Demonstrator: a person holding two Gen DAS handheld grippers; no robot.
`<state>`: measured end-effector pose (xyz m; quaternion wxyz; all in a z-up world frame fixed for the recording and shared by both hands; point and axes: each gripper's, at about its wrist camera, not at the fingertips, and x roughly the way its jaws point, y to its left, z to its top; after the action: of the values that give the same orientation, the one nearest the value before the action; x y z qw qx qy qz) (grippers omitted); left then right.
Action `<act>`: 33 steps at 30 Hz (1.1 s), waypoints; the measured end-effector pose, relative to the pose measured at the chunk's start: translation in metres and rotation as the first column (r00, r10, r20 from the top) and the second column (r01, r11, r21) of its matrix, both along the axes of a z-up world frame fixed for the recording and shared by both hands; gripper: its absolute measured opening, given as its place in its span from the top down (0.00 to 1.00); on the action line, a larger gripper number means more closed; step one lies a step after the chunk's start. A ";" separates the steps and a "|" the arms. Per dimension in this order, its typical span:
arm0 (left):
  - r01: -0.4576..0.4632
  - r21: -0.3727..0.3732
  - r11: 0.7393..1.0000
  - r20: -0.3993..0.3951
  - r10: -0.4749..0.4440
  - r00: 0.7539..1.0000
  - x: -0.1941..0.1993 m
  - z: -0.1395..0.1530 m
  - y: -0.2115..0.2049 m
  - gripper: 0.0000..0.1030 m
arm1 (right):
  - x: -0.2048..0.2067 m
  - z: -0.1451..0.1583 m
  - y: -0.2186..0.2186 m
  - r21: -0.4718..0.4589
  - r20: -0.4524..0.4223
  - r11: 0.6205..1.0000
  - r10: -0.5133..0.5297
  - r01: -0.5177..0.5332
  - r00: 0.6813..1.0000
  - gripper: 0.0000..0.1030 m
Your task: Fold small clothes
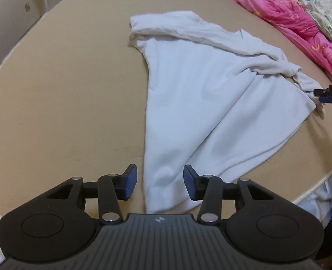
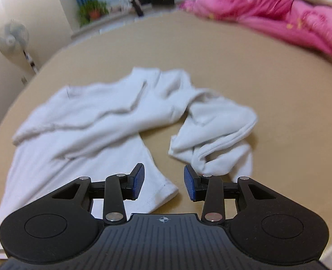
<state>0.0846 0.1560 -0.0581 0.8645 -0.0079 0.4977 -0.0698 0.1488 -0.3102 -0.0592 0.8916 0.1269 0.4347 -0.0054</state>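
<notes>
A white long-sleeved garment [image 1: 202, 94] lies partly spread on the tan bed surface [image 1: 64, 90]. My left gripper [image 1: 160, 182] is open and empty, hovering over the garment's near hem corner. In the right wrist view the same garment [image 2: 87, 123] lies rumpled, with one sleeve [image 2: 220, 130] bunched at the right. My right gripper [image 2: 163, 184] is open and empty above the garment's corner edge. The right gripper's fingertips [image 1: 323, 95] also show at the far right of the left wrist view, next to the bunched sleeve.
A pink quilt [image 1: 289, 18] and a pale floral blanket [image 1: 328, 9] are piled along the far right of the bed. The bed's edge [image 1: 319, 180] runs close at the right. A standing fan [image 2: 13, 38] and a potted plant [image 2: 94, 11] stand beyond the bed.
</notes>
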 end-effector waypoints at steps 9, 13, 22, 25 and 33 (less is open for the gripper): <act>-0.027 0.035 0.999 -0.095 0.030 0.995 0.031 -0.023 -0.005 0.90 | 0.025 -0.045 0.021 -0.123 -0.080 0.988 0.084 -0.093 0.993 0.91; -0.008 0.060 0.998 -0.055 0.012 0.998 0.026 -0.015 -0.006 0.94 | 0.002 -0.025 0.003 -0.038 -0.019 0.997 0.069 -0.070 0.997 0.95; 0.064 -0.081 0.995 0.055 -0.060 0.997 -0.046 0.039 0.023 0.97 | -0.155 0.063 -0.062 0.098 0.092 0.995 0.019 -0.028 0.996 0.96; 0.151 -0.023 0.988 -0.017 -0.152 0.988 -0.074 0.030 0.018 0.97 | -0.200 0.058 -0.085 0.131 -0.010 0.991 0.009 -0.008 1.000 0.96; 0.175 0.051 0.983 -0.026 -0.174 0.984 -0.056 0.025 -0.006 0.84 | -0.202 0.020 -0.080 0.005 -0.150 0.999 0.043 -0.043 0.988 0.92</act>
<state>0.0290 0.1504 -0.0330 0.8496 0.0578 0.5073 -0.1319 -0.0532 -0.3906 -0.0395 0.8560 0.1173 0.5034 0.0047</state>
